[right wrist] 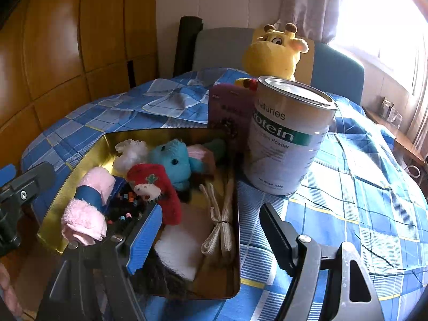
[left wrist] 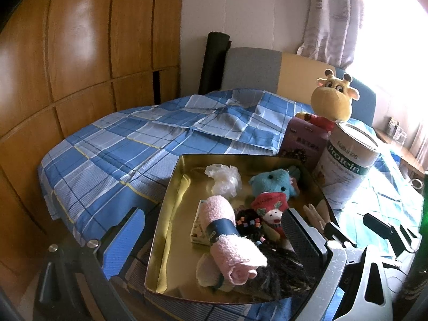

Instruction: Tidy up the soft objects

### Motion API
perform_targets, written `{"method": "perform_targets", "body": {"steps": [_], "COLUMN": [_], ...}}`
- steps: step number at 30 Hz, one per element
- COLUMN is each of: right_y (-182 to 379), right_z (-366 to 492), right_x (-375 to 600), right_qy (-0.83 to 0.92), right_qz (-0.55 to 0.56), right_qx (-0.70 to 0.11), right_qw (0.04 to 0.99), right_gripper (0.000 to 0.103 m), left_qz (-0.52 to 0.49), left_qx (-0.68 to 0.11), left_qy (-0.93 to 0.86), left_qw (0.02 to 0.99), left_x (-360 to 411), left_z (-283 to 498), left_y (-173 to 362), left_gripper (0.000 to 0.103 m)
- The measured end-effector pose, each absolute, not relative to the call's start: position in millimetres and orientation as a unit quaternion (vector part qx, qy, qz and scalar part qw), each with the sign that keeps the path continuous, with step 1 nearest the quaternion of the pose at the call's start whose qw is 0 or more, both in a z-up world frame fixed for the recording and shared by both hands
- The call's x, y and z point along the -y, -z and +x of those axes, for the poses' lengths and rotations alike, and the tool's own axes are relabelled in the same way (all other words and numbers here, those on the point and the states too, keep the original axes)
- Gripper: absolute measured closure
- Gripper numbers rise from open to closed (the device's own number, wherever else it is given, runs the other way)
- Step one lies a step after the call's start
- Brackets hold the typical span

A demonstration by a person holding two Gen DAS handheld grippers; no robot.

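Right gripper point(right wrist: 211, 230) jaws apart, nothing between the pads, hanging over the right rim of the gold tin tray point(right wrist: 67, 187) and the checked cloth beside it; one blue-padded finger over the tray, one black finger over the cloth. Left gripper point(left wrist: 214, 238) also apart, empty, straddling the tray from its near left side, blue pad outside the left wall, dark pad over the tray's right half. One tray, sitting on one blue plaid bedspread point(left wrist: 112, 147). Soft things all inside the tray: one rolled pink towel point(left wrist: 230, 235) with a dark blue band, lying near the front; one crumpled white plastic bag point(left wrist: 223, 179) at the back; one blue plush point(left wrist: 272, 183) back right; one red sock with a snowman face point(right wrist: 157, 190) just in front of the plush; one dark hair tie with coloured beads point(left wrist: 247, 222) between towel and sock; one bundle of beige ribbon point(right wrist: 219, 227) along the right wall; one white pad point(right wrist: 184, 248) at the front, next to a dark fuzzy item, type unclear. Outside the tray, behind its right corner: one white protein-powder can point(right wrist: 286, 139), upright, lid off; one purple box point(right wrist: 230, 107) just left of the can; one yellow giraffe plush point(right wrist: 275, 50) behind both. One wooden wardrobe point(left wrist: 80, 53) at left, one curtain point(left wrist: 331, 13) by the window.
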State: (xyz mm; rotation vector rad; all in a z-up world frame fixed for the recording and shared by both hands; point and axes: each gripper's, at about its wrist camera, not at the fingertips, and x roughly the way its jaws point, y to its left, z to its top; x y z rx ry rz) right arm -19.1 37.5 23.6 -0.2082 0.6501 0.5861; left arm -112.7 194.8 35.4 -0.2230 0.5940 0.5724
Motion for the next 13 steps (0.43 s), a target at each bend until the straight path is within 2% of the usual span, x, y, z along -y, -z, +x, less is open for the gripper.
{"method": "perform_targets", "body": {"steps": [10, 13], "right_y": [-22.0, -25.7], "right_z": [-19.1, -18.4], "right_x": [-35.2, -31.4], "right_qy": [-0.283, -0.282], "right_qz": [-0.098, -0.090], "right_qx": [-0.316, -0.311], "right_qw": [0.900, 0.903], "right_gripper": [0.027, 0.027], "left_qz": [-0.103, -0.110], "left_qx": [-0.279, -0.286], "left_qy": [-0.280, -0.279], "left_qw": [0.913, 0.910], "left_x": [-193.7, -196.6], "left_z": [-115.0, -113.9], "left_y": [-36.1, -35.8], "left_gripper": [0.003, 0.000]}}
